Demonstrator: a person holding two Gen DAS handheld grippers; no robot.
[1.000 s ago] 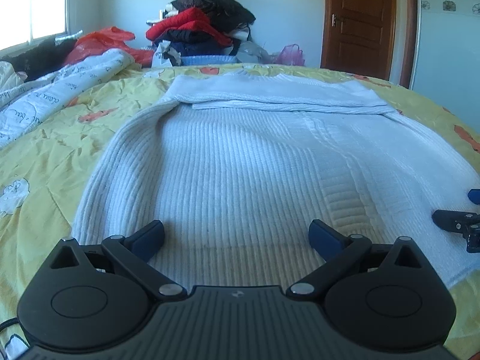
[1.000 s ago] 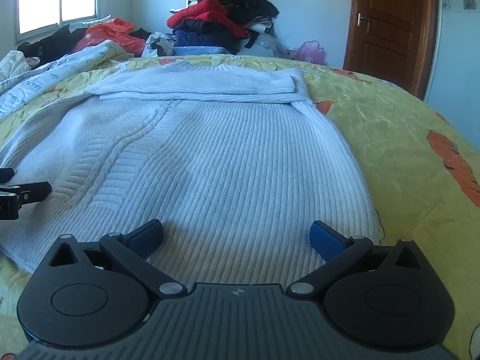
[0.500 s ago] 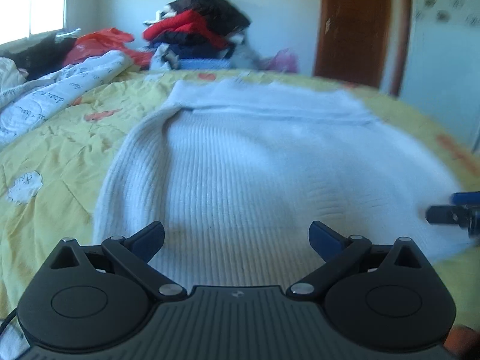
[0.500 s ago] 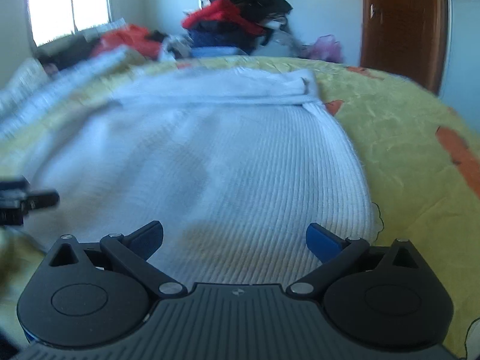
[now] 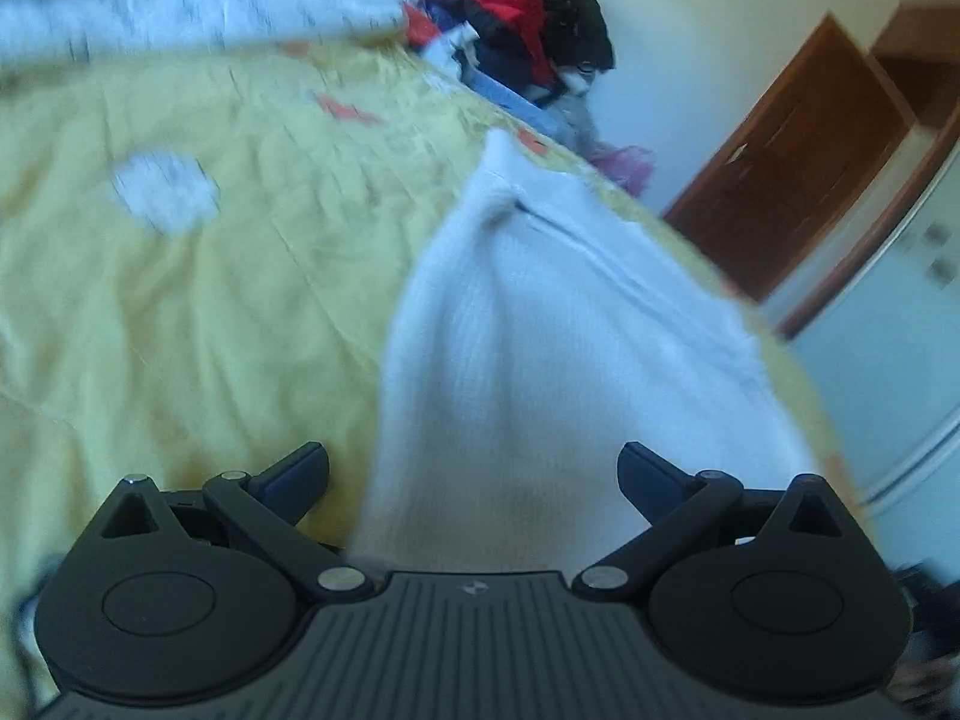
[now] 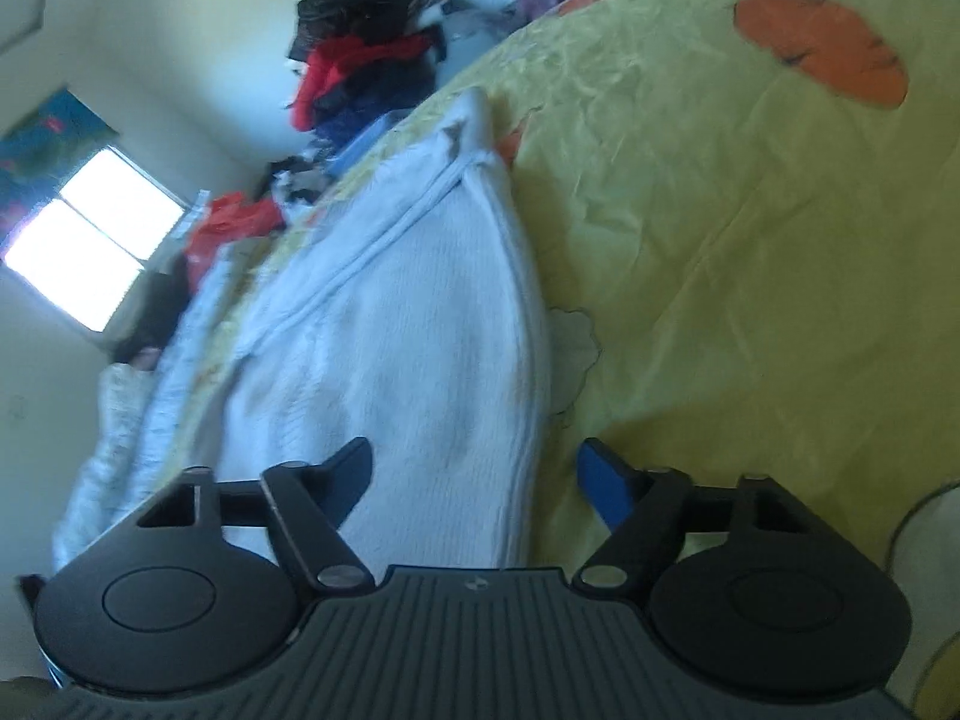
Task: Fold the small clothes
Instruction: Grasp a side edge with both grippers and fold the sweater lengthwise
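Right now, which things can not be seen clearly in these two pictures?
- Near hem of the white sweater: hidden in both wrist views by each gripper's black body.
- Left gripper: its fingertips are cut off; motion blur smears the yellow bedspread.
- Right gripper, jaws closing over the sweater's side edge: contact cannot be told.
- Clothes pile: single garments too small.

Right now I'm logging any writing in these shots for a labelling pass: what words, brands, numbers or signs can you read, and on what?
None can be read.
White quilt at the far edge of the bed: dark printed marks, too blurred to read.
Left gripper body: a small pale emblem, no letters.
Right gripper body: the same small emblem, no letters.
White sweater and yellow bedspread: only pictures, no text.
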